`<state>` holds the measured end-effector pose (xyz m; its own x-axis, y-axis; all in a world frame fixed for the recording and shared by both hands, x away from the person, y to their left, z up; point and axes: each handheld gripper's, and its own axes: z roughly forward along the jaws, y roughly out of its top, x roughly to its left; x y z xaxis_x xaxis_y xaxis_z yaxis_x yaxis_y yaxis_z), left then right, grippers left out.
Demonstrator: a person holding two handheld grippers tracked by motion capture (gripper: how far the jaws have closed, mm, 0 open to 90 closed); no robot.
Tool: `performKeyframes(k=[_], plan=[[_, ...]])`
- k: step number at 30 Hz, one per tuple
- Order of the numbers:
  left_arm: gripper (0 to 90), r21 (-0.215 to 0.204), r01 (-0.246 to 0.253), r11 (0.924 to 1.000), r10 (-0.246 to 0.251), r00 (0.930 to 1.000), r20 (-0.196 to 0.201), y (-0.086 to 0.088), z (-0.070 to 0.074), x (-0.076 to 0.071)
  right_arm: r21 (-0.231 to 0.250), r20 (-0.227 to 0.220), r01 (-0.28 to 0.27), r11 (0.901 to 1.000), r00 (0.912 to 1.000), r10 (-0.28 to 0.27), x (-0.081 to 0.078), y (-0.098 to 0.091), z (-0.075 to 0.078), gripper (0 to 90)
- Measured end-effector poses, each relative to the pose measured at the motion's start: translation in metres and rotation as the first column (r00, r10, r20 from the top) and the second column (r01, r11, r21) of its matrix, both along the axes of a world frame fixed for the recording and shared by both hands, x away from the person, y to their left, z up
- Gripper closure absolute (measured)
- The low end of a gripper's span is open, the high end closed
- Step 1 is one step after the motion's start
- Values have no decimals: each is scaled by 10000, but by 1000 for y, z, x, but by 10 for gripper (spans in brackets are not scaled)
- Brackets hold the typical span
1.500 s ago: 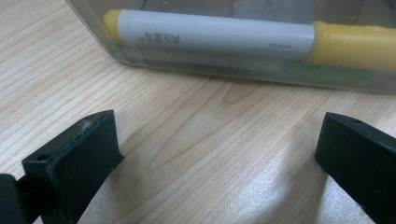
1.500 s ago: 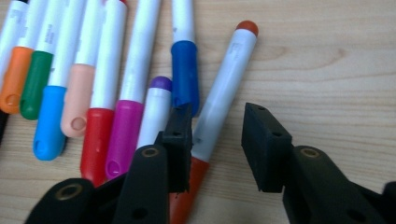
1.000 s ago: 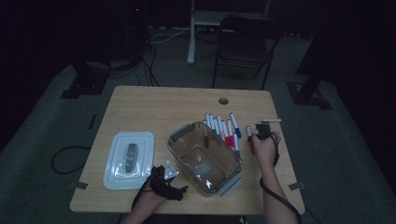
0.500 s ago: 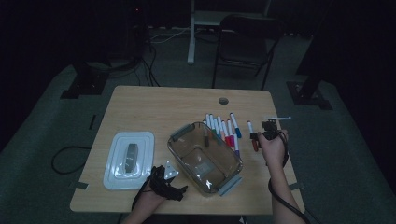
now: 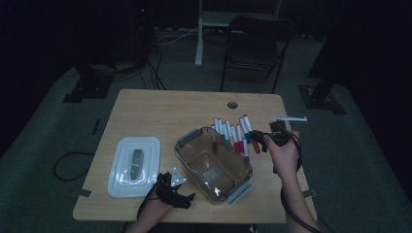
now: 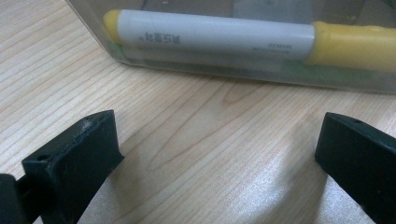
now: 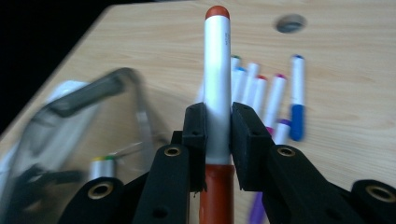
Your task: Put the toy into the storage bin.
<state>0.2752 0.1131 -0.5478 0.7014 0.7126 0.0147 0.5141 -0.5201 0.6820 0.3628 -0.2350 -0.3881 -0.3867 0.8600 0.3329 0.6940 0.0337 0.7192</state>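
Right gripper view: right gripper [image 7: 218, 128] clamps the white red-capped marker [image 7: 217, 79] beside the clear plastic tub [image 7: 93, 100]; tilted, it could slip.

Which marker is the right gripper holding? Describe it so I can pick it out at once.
Start at the clear box in the middle of the table. Just right of it, above the row of markers, the right gripper pinches one marker. Unlike the others lying flat, it is lifted, with a white barrel and red-brown cap.
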Motion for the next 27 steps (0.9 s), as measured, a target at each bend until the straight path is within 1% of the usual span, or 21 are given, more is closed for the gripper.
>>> performKeyframes(k=[2,4,6,7,9,10,11,12,13,14,15,16,17,18,19,20,21,23,25,26,27], plan=[[4,11,10,10000,-10,10000,-12,0,0,0,-51,31,-101,9999,9999,101,-2,3,3,769],[4,12,9,10000,-9,10000,-11,0,0,0,239,117,-464,9986,9989,461,-7,9,8,769],[4,12,13,10000,-13,10000,-15,0,0,0,200,235,-769,9968,9968,765,-12,17,13,769],[4,12,13,10000,-13,10000,-18,0,0,0,330,214,-1039,9940,9944,1032,-15,22,15,769],[4,13,14,10000,-14,10000,-17,0,0,0,392,315,-1298,9908,9912,1286,-19,29,19,769],[4,13,14,10000,-14,10000,-16,0,0,0,356,350,-1614,9863,9865,1601,-22,37,22,769],[4,2,6,10000,-6,10000,-15,0,0,0,356,350,-1614,9863,9865,1601,-22,37,22,769],[4,13,13,10000,-13,10000,-16,0,0,0,316,359,-1717,9846,9847,1705,-23,40,22,769],[4,5,7,10000,-7,10000,-11,0,0,0,201,272,-1949,9806,9806,1943,-24,46,23,769],[4,15,13,10000,-13,10000,-12,0,0,0,148,165,-2318,9727,9727,2315,-26,56,22,769],[4,14,13,10000,-13,10000,-15,0,0,0,148,165,-2318,9727,9727,2315,-26,56,22,769],[4,8,12,10000,-12,10000,-15,0,0,0,193,-14,-2637,9644,9646,2638,-27,65,19,769],[4,8,12,10000,-12,10000,-15,0,0,0,193,-14,-2637,9644,9646,2638,-27,65,19,769],[4,14,14,10000,-14,10000,-17,0,0,0,119,-126,-2747,9615,9614,2748,-27,69,18,769],[4,10,13,10000,-13,10000,-16,0,0,0,27,-248,-2929,9561,9558,2929,-27,76,14,769],[4,14,15,10000,-15,10000,-17,0,0,0,60,-364,-3041,9526,9520,3041,-27,80,12,769],[4,13,13,10000,-13,10000,-16,0,0,0,75,-597,-3276,9448,9430,3275,-27,86,8,769],[4,8,15,10000,-15,10000,-21,0,0,0,199,-882,-3565,9341,9300,3568,-26,96,2,769],[4,2,11,10000,-11,10000,-23,0,0,0,44,-1088,-3688,9295,9238,3671,-24,105,-4,769],[4,-2,11,10000,-11,10000,-22,0,0,0,40,-1300,-3825,9240,9159,3797,-23,113,-8,769],[4,-2,11,10000,-11,10000,-22,0,0,0,40,-1300,-3825,9240,9159,3797,-23,113,-8,769]])
